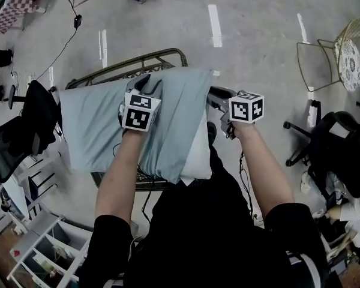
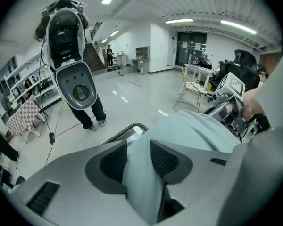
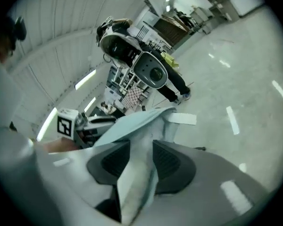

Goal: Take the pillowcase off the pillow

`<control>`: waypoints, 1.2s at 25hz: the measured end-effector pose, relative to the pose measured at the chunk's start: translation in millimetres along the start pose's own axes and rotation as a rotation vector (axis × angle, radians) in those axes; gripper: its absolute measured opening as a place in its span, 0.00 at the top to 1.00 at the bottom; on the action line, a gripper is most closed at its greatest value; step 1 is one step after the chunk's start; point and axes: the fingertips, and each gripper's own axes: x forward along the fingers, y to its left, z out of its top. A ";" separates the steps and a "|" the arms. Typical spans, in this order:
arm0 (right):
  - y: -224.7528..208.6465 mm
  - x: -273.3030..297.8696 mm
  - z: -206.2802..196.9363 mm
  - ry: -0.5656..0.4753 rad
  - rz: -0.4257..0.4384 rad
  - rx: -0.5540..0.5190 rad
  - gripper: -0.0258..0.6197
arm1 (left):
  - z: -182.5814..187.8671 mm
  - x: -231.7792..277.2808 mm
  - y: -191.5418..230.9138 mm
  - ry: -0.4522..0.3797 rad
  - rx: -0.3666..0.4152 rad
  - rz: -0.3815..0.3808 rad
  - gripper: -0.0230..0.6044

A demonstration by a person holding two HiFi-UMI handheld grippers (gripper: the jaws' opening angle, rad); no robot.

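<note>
Forearms (image 1: 117, 179) nearest; beyond, pillowcase (image 1: 96, 125) on pillow (image 1: 199, 152) across wire rack (image 1: 162, 56). Clamped on pillowcase: left gripper (image 2: 139, 159); on white pillow end, seemingly: right gripper (image 3: 141, 161). Soft, light, slack; best taken at open hem.

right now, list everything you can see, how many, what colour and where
pillowcase: 1, light blue, over the pillow
pillow: 1, white, end showing at the person's side
wire cart: 1, dark metal, under the pillow
wire chair: 1, gold, far right
office chairs: 2, black, one left, one right
shelf unit: 1, white, lower left
bystander: 1, dark trousers, beyond the cart
left gripper: 1, grey, shut on the pillowcase
right gripper: 1, grey, shut on the pillow's edge
</note>
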 end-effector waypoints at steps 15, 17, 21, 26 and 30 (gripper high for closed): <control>26.2 53.3 3.4 0.038 0.149 0.166 0.56 | -14.3 -0.4 3.1 0.050 -0.026 -0.075 0.95; 39.0 51.8 8.5 0.001 0.188 0.137 0.72 | -15.7 -6.2 11.9 0.055 -0.013 -0.036 0.95; 52.4 29.2 24.8 -0.072 0.253 0.130 0.85 | -13.3 -28.5 38.6 0.035 0.031 0.043 0.95; 63.9 5.2 33.0 -0.111 0.264 0.116 0.88 | -22.9 -49.3 61.4 0.046 0.055 0.086 0.95; 66.8 -4.3 33.0 -0.127 0.265 0.112 0.89 | -28.9 -57.6 67.9 0.040 -0.008 0.071 0.95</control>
